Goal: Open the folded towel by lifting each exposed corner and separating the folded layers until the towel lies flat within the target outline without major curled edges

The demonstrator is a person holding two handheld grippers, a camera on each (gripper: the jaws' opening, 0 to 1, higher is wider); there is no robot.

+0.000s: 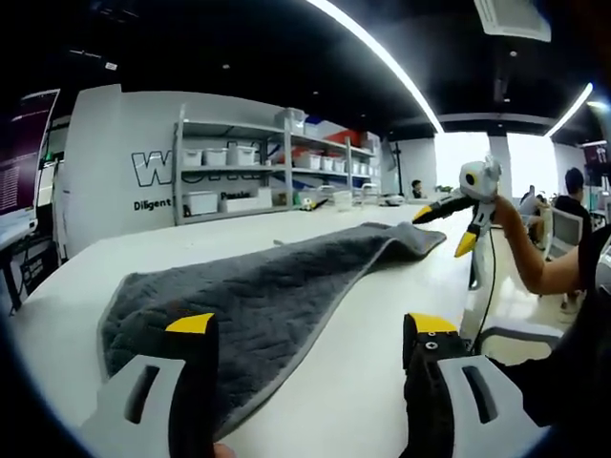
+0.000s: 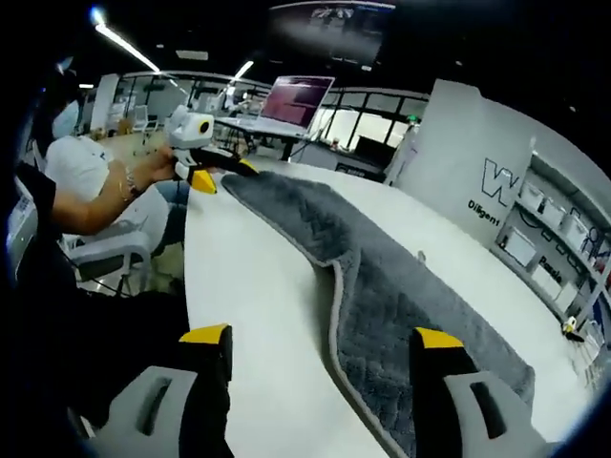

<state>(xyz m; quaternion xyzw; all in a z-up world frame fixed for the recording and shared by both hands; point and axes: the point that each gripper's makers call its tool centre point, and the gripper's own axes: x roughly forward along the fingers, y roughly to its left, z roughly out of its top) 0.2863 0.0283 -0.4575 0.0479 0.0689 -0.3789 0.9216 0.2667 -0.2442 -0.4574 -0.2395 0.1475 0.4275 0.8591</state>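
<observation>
Towel [image 1: 277, 286] — grey, spread long on white bench [image 1: 382, 363]. Left claw [image 1: 310, 329] spread, near end. Right claw [image 2: 315, 339] spread — seemingly clear of the cloth's edge.

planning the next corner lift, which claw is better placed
Right, probably: the right claw sits open at the raised far corner of the grey quilted towel; the left claw has one jaw over it.

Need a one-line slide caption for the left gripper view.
Left gripper open over a grey towel on the white table, while the right gripper lifts its far corner.
</observation>
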